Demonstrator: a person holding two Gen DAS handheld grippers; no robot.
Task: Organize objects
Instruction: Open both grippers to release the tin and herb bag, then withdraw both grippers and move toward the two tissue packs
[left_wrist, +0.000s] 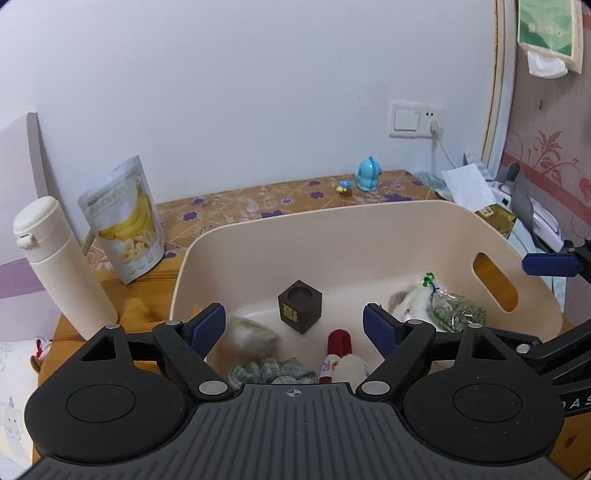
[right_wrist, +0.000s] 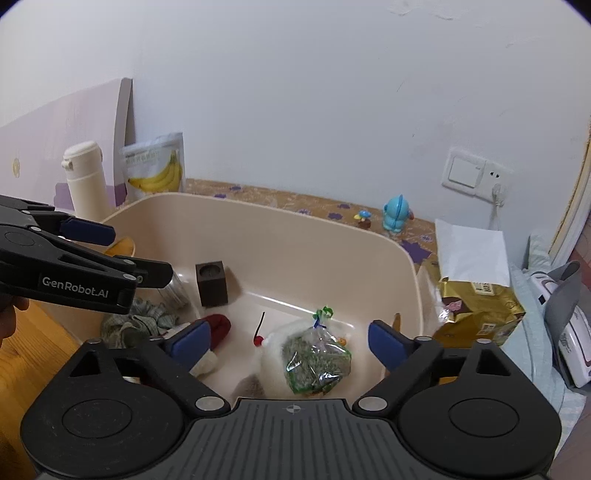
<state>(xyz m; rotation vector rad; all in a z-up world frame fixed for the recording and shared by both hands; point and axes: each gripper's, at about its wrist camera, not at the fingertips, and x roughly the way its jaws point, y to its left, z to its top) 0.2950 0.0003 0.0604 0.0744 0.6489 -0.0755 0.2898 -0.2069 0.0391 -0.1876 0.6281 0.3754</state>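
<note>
Over the beige bin near the counter's front edge, both grippers hang with nothing in them. The left gripper has its blue pads spread apart above the dark wooden block and the red-and-white roll, touching neither. The right gripper is likewise wide apart, the clear bag of green bits lying loose below it on the white plush; the pads do not press it.

The bin's load looks settled, so the step in hand is most likely to lift clear and go for what remains outside:

- the banana snack pouch and white bottle at the counter's left edge
- the blue figurine and tiny mushroom toy along the back edge
- the gold packet just beside the bin's right wall

Doing it well means raising each gripper straight up past the rim before swinging sideways, so a finger does not snag the wall or handle slot. Left suits the pouch and bottle; right suits the gold packet. The bottle looks top-heavy, so grip it low on the body.
</note>
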